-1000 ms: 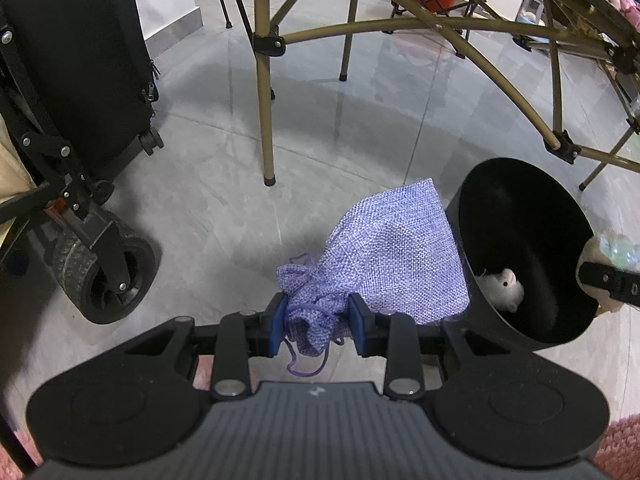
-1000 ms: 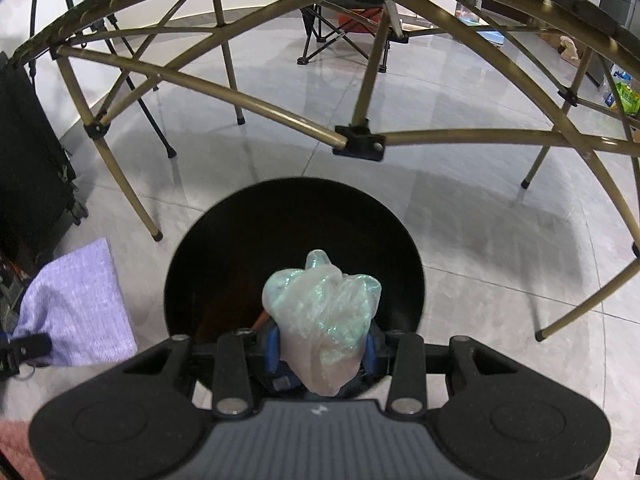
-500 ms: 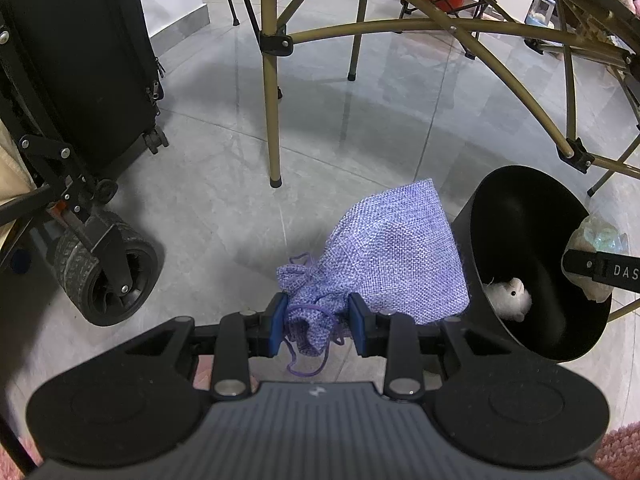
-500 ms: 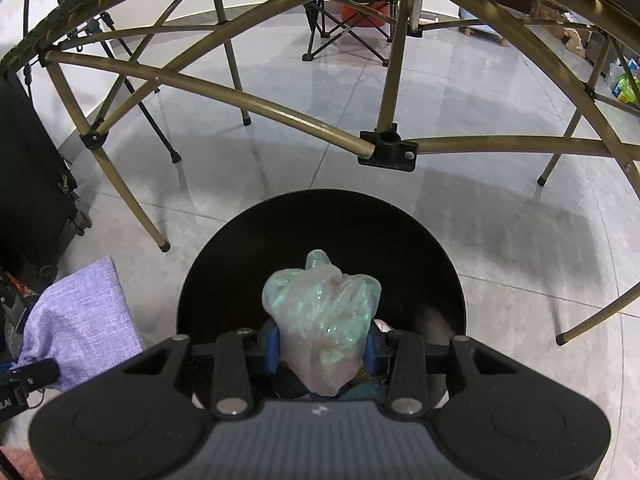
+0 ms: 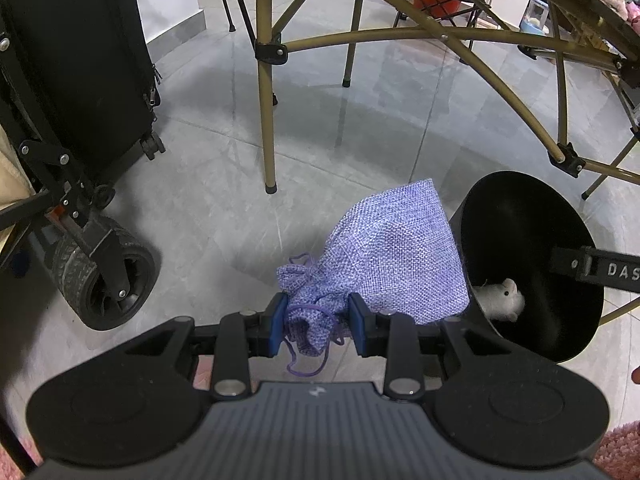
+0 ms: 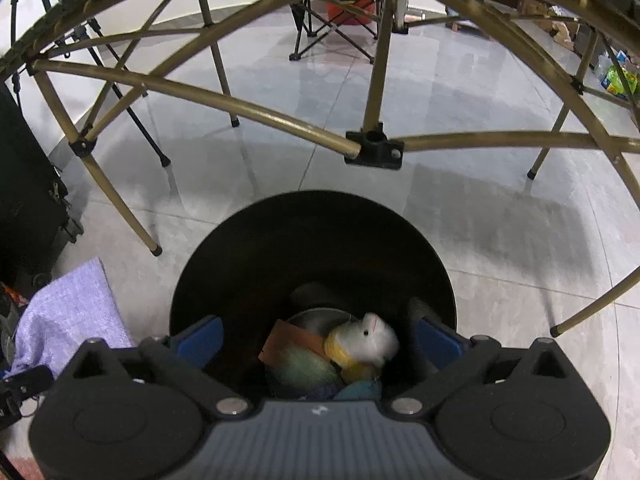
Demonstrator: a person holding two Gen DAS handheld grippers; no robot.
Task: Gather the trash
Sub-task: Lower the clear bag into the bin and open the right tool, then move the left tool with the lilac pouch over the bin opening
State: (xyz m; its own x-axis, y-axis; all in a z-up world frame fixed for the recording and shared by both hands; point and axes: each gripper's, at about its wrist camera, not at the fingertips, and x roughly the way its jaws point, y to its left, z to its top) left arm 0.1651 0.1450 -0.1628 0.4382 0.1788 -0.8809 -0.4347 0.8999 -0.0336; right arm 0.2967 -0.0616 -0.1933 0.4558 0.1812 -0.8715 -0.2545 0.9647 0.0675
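Between the left gripper's [image 5: 316, 322] pressed fingers hangs a purple burlap drawstring pouch [image 5: 396, 252]. Just beside it, the right gripper [image 6: 318, 340] is opening, fingers spread with nothing between, over the black bin [image 6: 256, 248] holding a white toy mouse [image 6: 370, 338] atop trash. Beyond, gold chair legs [image 6: 376, 84] stand on grey floor tiles [image 5: 208, 184].

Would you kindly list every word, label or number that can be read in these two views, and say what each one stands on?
"DAS": white letters on the side of the right gripper's finger, cut off by the picture's edge, above the black bin.
A small pale logo mark, no letters, on each gripper's body.
Packets far off under the table: print too small to read.
Nothing else legible; the purple bag in the left gripper is unmarked.
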